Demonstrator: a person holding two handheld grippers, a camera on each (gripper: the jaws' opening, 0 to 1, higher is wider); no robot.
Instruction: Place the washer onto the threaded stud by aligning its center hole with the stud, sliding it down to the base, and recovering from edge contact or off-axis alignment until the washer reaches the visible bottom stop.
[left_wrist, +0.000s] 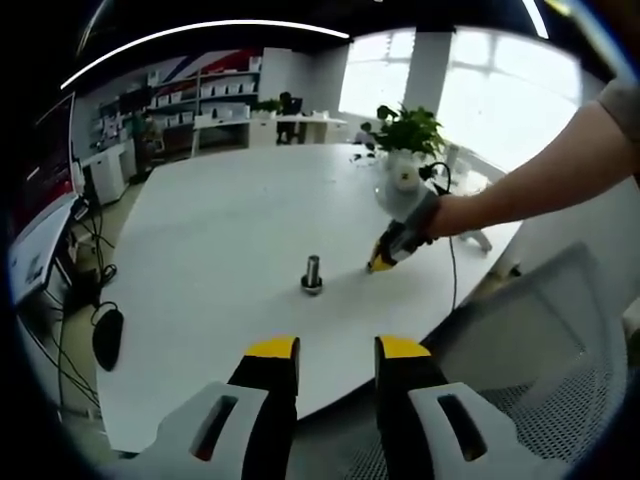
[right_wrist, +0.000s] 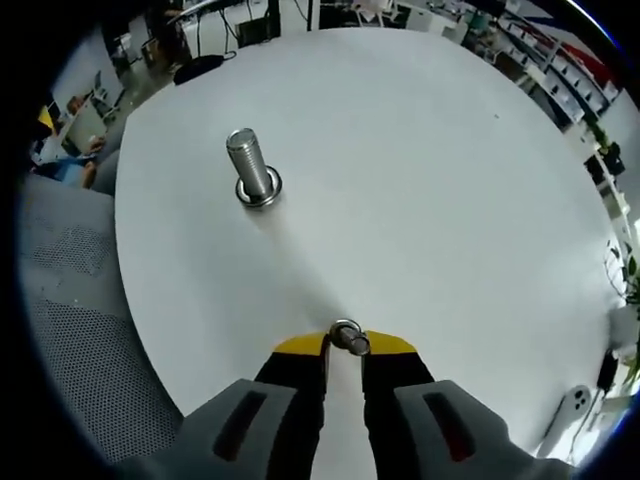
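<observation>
The white desk (right_wrist: 420, 160) carried the work, with a mesh chair (left_wrist: 560, 330) drawn up at its near edge and a potted plant (left_wrist: 408, 130) near the far edge in the left gripper view. The threaded stud (right_wrist: 252, 170) stood upright on its round base flange, well in from every edge of the desk and bare of any washer.

The right gripper (right_wrist: 345, 345) hovered low over the desk beside the stud, its fingers (right_wrist: 300, 362) clenched on the washer (right_wrist: 347, 336), which sat pinched at the very tips. In the left gripper view that same gripper reached in from the right on a person's bare forearm (left_wrist: 540, 185), its tips close to the desk surface and just beside the stud (left_wrist: 312, 272). The left gripper (left_wrist: 336, 350) hung back over the near edge with its fingers (left_wrist: 272, 375) released and nothing between them.

The step in hand looked to be the carry — washer gripped, not yet over the stud. The next move would likely call for lifting the washer above the stud's top, levelling it so the hole faces straight down the threads, and centring it before any descent — a tilted washer would probably catch on the top edge.
</observation>
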